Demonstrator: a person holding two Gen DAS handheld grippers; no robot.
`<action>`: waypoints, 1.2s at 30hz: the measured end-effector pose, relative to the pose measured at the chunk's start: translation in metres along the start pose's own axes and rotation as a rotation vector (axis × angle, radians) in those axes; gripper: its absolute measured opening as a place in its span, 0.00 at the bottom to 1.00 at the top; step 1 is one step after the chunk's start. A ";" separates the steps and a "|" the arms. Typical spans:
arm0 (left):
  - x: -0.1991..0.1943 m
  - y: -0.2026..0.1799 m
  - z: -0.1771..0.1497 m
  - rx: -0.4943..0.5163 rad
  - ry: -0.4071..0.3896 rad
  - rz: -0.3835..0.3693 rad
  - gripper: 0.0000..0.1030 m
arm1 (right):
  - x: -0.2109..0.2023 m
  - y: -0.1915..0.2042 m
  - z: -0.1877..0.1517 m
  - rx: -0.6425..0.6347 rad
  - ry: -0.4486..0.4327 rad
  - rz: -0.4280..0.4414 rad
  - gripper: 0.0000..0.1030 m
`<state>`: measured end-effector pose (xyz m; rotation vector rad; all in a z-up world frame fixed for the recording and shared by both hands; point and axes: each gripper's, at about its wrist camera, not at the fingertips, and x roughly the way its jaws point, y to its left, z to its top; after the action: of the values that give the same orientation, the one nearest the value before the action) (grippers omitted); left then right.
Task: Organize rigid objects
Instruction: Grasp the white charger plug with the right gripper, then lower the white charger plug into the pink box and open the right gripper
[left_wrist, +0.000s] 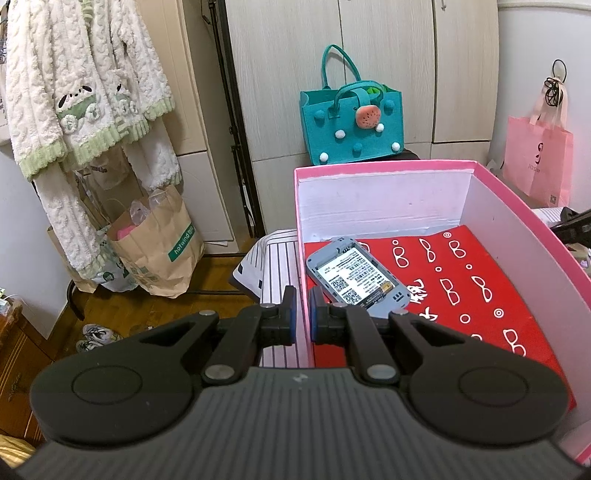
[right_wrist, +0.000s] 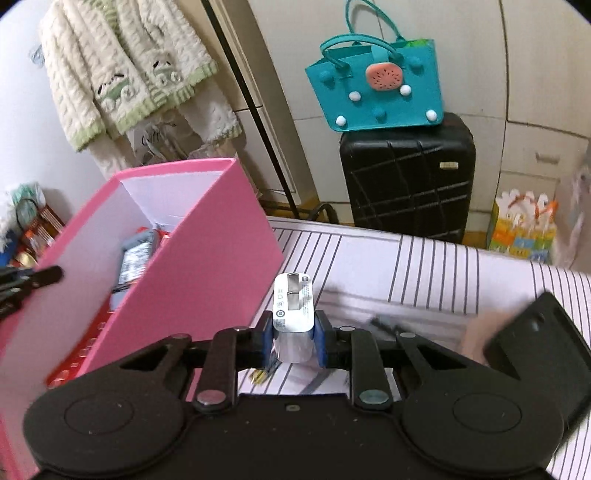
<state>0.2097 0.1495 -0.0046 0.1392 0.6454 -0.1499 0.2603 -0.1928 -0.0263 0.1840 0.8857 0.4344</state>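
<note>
The left gripper (left_wrist: 303, 314) is pinching the pink box (left_wrist: 301, 229) by its side wall, a grey device (left_wrist: 356, 275) lying inside. The right gripper (right_wrist: 293, 341) is clamping a white charger (right_wrist: 293, 314) just beside the box, above the striped sheet (right_wrist: 424, 266).

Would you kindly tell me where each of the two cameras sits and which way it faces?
Left wrist: sits on the left gripper, angled down into the pink box, where a grey device lies; its fingers clamp the box's near wall.
Right wrist: sits on the right gripper, angled down over the striped cloth beside the box; its fingers grip a white charger.
Shared: the box, the device, the teal bag and the hanging cream clothes.
</note>
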 end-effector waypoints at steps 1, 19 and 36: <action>0.000 0.000 0.000 0.001 -0.001 0.000 0.08 | -0.005 0.002 -0.001 -0.001 -0.005 0.004 0.26; -0.002 0.001 0.001 -0.002 -0.008 -0.007 0.08 | -0.065 0.091 0.031 -0.146 -0.046 0.153 0.26; -0.002 -0.001 0.000 0.014 -0.031 -0.005 0.08 | 0.093 0.147 0.061 -0.384 0.170 -0.071 0.26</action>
<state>0.2078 0.1482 -0.0031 0.1485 0.6141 -0.1611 0.3170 -0.0183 -0.0051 -0.2391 0.9541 0.5504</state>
